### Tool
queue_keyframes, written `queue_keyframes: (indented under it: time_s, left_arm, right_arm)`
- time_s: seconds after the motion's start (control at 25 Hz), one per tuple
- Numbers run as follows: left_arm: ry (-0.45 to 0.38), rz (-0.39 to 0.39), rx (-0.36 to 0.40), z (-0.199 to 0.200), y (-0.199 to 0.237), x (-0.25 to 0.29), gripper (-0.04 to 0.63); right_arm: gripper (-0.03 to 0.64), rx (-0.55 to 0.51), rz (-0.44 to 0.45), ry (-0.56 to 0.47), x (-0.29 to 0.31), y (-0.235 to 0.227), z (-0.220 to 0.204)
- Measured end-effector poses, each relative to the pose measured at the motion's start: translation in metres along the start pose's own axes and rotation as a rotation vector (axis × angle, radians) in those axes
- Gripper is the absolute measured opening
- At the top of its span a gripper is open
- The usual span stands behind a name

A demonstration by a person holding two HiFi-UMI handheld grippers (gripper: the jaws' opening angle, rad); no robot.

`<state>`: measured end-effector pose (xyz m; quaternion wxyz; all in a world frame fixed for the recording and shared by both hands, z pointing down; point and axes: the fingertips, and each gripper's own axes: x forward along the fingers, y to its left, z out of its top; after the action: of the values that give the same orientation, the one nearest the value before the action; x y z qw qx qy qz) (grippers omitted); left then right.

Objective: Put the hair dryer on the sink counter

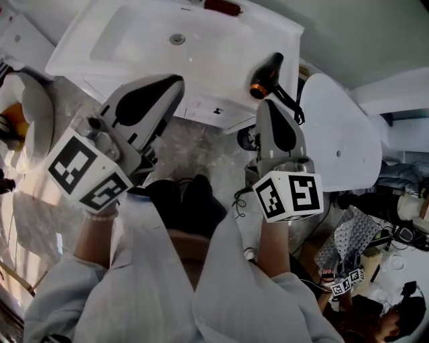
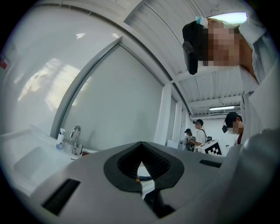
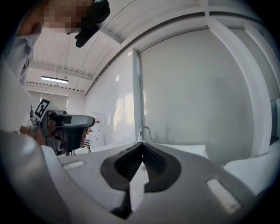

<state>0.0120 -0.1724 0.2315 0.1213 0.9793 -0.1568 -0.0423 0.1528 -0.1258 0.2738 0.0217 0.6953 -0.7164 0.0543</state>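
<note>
The black hair dryer (image 1: 267,72) with an orange nozzle lies on the right front corner of the white sink counter (image 1: 221,60), and its cord hangs down over the edge. My right gripper (image 1: 267,104) is just below it, shut and empty, with its tips a little short of the nozzle. My left gripper (image 1: 175,81) is held at the counter's front edge to the left, jaws together with nothing between them. In the left gripper view the left gripper (image 2: 141,144) points past the faucet (image 2: 75,136). In the right gripper view the right gripper (image 3: 142,144) points at the basin and tap.
A white toilet (image 1: 342,147) stands right of the counter. A small bottle (image 2: 60,139) sits by the faucet and a red item (image 1: 222,7) lies at the counter's back. The cabinet front (image 1: 201,107) is below the counter. Other people stand in the background (image 2: 199,133).
</note>
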Motion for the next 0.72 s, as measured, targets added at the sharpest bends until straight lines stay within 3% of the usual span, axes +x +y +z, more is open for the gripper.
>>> queue_keyframes:
  time_s: [0.36, 0.72]
  left_arm:
    - [0.002, -0.047, -0.008, -0.002, -0.005, -0.015, 0.003]
    - [-0.005, -0.041, -0.021, -0.003, -0.001, -0.026, 0.003]
  right_arm:
    - [-0.002, -0.011, -0.036, 0.010, -0.014, 0.018, -0.004]
    - [-0.002, -0.035, -0.028, 0.029, -0.013, 0.030, -0.005]
